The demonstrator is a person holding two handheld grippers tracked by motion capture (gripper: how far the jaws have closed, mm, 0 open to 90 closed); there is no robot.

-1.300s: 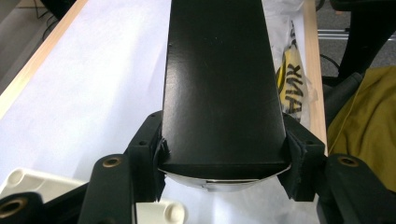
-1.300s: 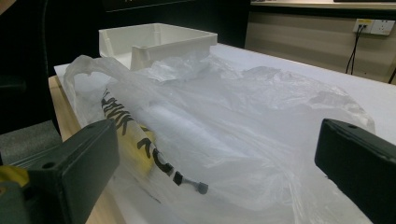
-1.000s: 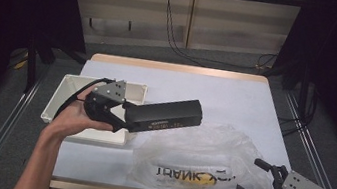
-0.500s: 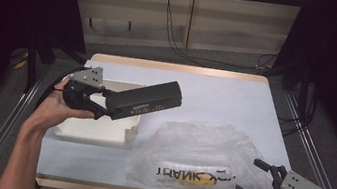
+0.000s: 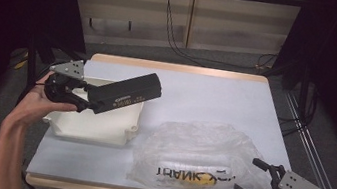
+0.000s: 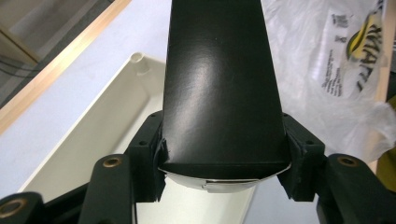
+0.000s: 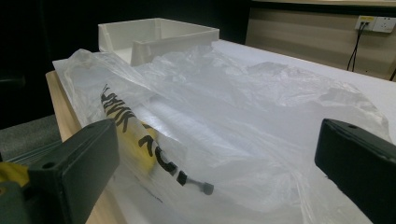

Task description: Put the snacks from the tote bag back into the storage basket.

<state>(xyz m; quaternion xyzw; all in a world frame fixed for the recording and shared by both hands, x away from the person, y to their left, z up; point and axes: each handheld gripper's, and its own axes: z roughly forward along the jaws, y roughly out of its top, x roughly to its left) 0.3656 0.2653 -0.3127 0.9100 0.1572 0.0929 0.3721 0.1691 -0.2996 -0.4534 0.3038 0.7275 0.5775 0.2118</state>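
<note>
Black box [image 5: 125, 93] clamped at one end between my left gripper [image 5: 85, 103], carried above the white tray [image 5: 96, 126] at centre left of the high view; in the left gripper view the pads press both flanks of the box's near end, tray wall [image 6: 95, 116] beneath at lower left; the box hangs tilted, far end raised toward the frame's middle, not resting on anything; my right gripper [image 5: 250, 180], lower right of the high view, stands with jaws apart and nothing between them, pointed at the crumpled plastic bag [image 5: 201, 152] with black lettering that lies on the table [image 5: 207, 92] at lower centre; in the right gripper view the bag [image 7: 224, 107] spreads ahead of the two open pads, untouched; by my reckoning the box is out of the bag and roughly over the tray, so the lift looks done; what remains, as I judge it, is lowering the box into the tray and letting go; whether anything else sits in the bag I cannot tell through the film.
</note>
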